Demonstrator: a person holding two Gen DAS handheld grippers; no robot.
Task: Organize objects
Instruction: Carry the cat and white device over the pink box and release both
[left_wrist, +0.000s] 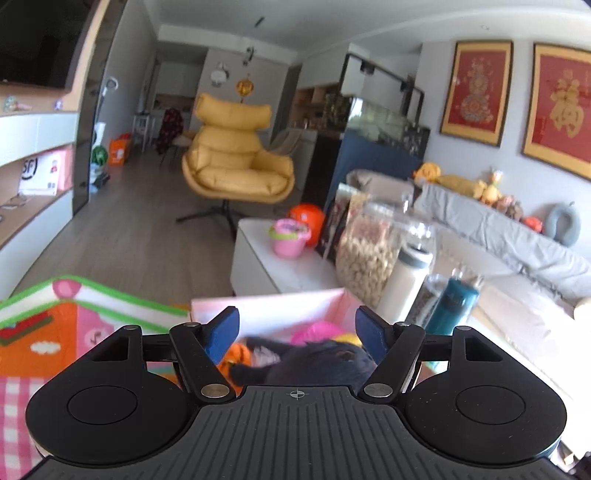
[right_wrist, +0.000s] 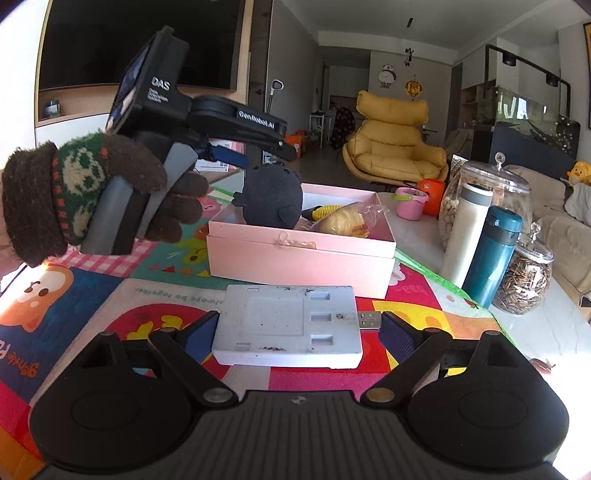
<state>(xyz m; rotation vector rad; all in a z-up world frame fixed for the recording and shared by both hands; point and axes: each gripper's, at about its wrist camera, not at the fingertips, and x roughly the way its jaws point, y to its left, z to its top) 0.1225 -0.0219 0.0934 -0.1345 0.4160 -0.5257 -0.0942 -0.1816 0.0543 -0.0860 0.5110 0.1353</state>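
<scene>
Playmat (right_wrist: 110, 295) — pink box (right_wrist: 295, 254), dark plush (right_wrist: 273, 199) half-hidden.

Left gripper (right_wrist: 236, 157): black body, white "DAS" and "GenRobot.AI" lettering, blue finger pads (right_wrist: 231, 155). Left hand (right_wrist: 110, 192): brown knitted glove, green-cream patterned cuff. Right gripper (right_wrist: 299, 332): black, blue pads, silver pivot screws

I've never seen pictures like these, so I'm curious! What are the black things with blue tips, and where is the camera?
They are two grabbers that a person holds, so there is no robot. Each has a camera looking along its two fingers. One picture comes from the left gripper, which is open above a pink box with a dark plush in it. The other comes from the right gripper, open around a white USB gadget on a colourful mat. It also shows the gloved hand. Neither seems to be gripping anything.
</scene>
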